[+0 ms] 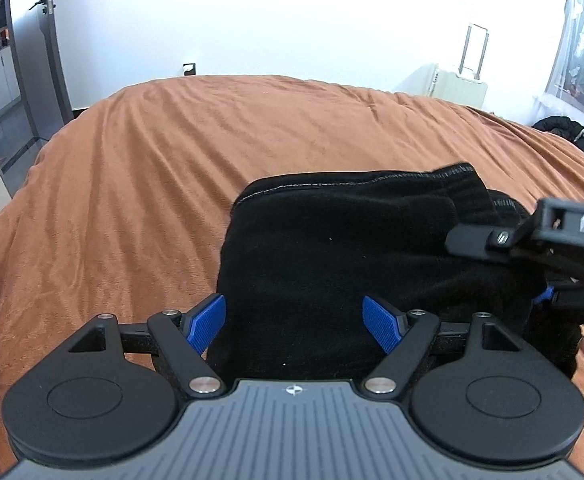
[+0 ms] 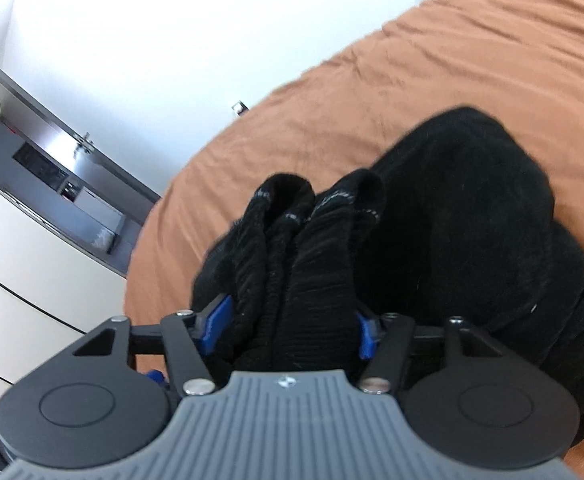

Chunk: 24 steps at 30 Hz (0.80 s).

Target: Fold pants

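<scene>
In the left wrist view, the black pants (image 1: 332, 248) are lying folded on the brown bed cover (image 1: 151, 168); the left gripper (image 1: 294, 328) is standing wide open over them, holding nothing. In the right wrist view, the right gripper (image 2: 289, 330) is squeezing a bunched part of the pants (image 2: 452, 208) between its half-closed jaws.

The folded soft fabric pants (image 1: 332, 248) are black, with a pale grey line of stitching along one hem. The velvety bedspread (image 1: 171, 168) beneath them is rust orange, streaked with darker creases. The ridged finger pads (image 1: 207, 328) of the left gripper (image 1: 296, 326) are bright blue on black linkages, its ribbed housing grey. The hard-shell suitcase (image 1: 458, 84) looks cream, though glare washes it out
</scene>
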Motion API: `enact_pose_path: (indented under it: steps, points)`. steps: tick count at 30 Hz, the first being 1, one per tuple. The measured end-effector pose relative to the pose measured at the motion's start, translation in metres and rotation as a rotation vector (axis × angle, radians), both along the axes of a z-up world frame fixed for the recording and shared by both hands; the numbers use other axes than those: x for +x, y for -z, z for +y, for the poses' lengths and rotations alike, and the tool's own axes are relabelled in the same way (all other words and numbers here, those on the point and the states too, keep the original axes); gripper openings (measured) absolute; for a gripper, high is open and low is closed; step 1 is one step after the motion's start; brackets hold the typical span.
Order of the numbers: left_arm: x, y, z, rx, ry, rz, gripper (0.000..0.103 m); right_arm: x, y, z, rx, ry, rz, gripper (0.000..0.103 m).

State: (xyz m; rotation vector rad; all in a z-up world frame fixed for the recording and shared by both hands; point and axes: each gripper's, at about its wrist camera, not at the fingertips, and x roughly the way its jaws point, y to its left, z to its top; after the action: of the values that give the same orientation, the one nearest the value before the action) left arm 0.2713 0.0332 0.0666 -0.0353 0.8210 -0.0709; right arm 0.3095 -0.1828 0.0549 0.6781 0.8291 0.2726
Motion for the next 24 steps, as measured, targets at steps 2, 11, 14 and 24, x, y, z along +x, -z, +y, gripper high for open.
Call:
enact_pose_path:
  steps: [2,11,14,24]
  points:
    - [-0.003,-0.005,-0.003,-0.013,0.015,-0.009,0.091,-0.004,-0.008,-0.010,0.027,-0.007,-0.020,0.053]
    - [-0.003,-0.002,-0.025,-0.036,0.078,0.011,0.092,-0.023,-0.012,-0.086,-0.006,0.059,0.051,0.081]
    - [-0.001,-0.002,-0.024,-0.040,0.058,0.008,0.092,-0.030,-0.007,-0.098,-0.006,0.056,0.053,0.088]
    - [0.020,0.008,0.013,0.004,0.019,0.015,0.093,-0.022,0.039,-0.145,0.029,0.007,0.206,0.098]
